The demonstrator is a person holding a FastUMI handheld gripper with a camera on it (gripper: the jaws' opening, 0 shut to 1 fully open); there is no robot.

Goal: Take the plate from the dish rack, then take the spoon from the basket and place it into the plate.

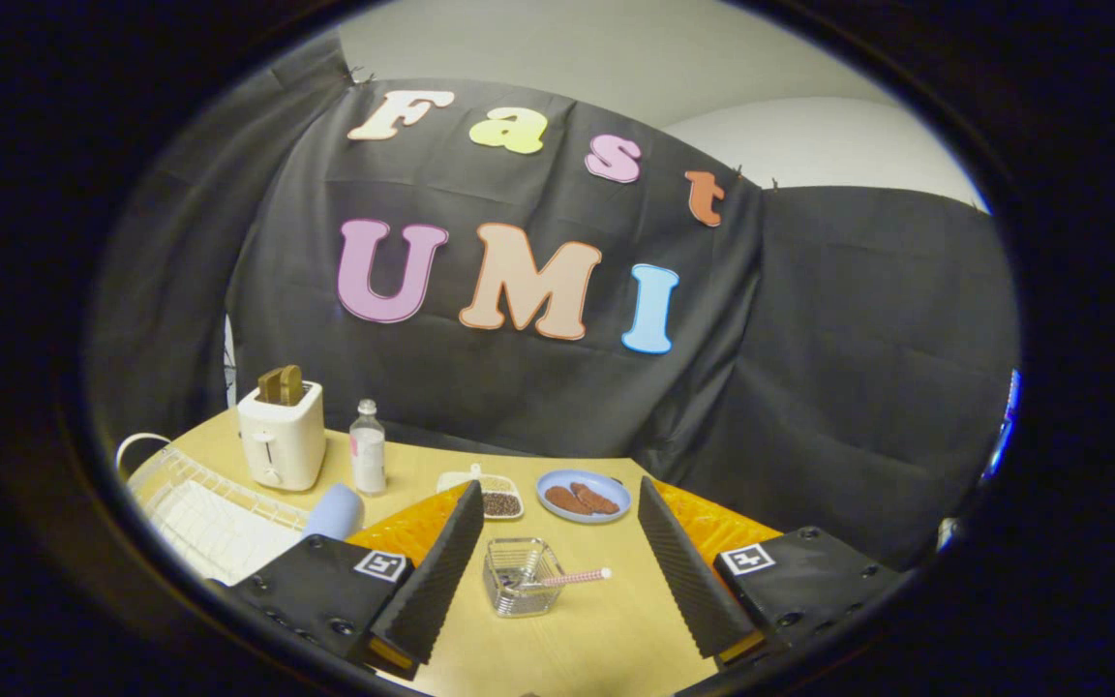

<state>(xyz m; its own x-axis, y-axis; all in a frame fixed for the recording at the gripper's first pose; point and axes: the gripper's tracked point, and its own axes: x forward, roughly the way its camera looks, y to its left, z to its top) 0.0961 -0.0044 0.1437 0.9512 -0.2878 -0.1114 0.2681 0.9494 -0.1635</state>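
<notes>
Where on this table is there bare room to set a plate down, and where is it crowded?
Bare wood lies between the open fingers, nearer than the wire basket, and between the basket and the blue plate. Crowded: the far side, where dish rack, toaster, bottle, blue cup and small tray cluster.

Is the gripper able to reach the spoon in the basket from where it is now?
Probably yes. The gripper has its jaws open, and the basket sits between them on the table. The spoon pokes over the rim with nothing in front of it.
</notes>
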